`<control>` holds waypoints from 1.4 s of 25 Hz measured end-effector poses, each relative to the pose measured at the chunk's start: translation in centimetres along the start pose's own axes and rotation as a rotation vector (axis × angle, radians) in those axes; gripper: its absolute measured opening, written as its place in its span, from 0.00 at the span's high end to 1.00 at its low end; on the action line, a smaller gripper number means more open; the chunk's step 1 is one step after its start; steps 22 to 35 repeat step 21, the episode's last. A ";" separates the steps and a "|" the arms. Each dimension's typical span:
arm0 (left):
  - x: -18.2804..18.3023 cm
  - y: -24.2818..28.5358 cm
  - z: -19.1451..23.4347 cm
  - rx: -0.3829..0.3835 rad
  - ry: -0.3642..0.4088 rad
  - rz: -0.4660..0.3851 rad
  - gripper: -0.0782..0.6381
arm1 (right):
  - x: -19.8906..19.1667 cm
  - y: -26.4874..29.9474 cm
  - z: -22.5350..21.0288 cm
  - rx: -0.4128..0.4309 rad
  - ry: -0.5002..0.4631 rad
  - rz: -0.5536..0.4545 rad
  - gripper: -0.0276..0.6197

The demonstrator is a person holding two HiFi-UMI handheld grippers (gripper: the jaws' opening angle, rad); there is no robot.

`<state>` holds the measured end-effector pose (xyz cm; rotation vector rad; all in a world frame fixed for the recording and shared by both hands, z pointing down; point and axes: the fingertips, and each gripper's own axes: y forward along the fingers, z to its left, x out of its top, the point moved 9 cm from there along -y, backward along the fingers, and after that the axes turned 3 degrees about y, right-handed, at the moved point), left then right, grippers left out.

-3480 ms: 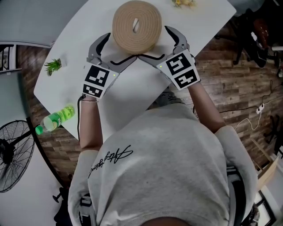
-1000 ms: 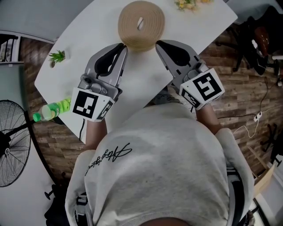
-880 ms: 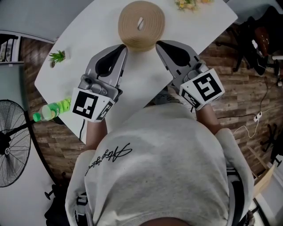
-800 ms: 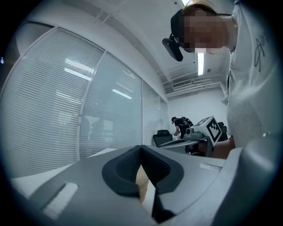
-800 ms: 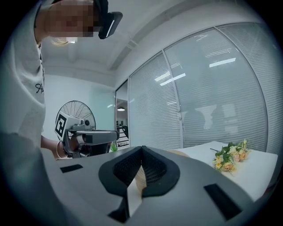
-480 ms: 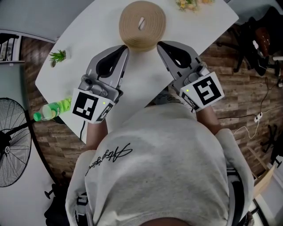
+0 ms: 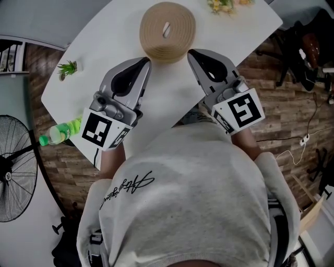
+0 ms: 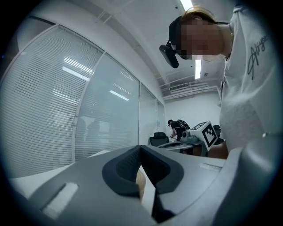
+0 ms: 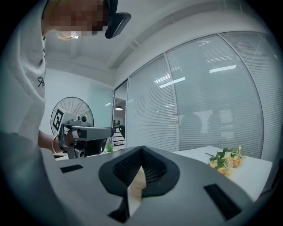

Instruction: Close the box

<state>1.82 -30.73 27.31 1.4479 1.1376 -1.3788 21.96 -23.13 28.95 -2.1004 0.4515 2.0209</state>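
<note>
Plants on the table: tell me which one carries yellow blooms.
The bunch at the far edge, past the right gripper; the other, a small sprig, is all green.

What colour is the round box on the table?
The box is tan; clearest in the head view.

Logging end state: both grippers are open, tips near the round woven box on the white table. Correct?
No: the left gripper and right gripper are both shut and empty, as each gripper view shows. Their tips are near the round woven box on the white table.
</note>
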 end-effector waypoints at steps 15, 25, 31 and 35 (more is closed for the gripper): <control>0.4 0.7 0.7 0.058 0.020 0.002 0.89 | 0.8 1.9 -1.5 0.098 -0.008 0.009 0.95; 0.5 0.7 0.8 0.082 0.017 0.004 0.89 | 0.9 2.3 -1.5 0.135 -0.004 0.015 0.95; 0.5 0.7 0.8 0.082 0.017 0.004 0.89 | 0.9 2.3 -1.5 0.135 -0.004 0.015 0.95; 0.5 0.7 0.8 0.082 0.017 0.004 0.89 | 0.9 2.3 -1.5 0.135 -0.004 0.015 0.95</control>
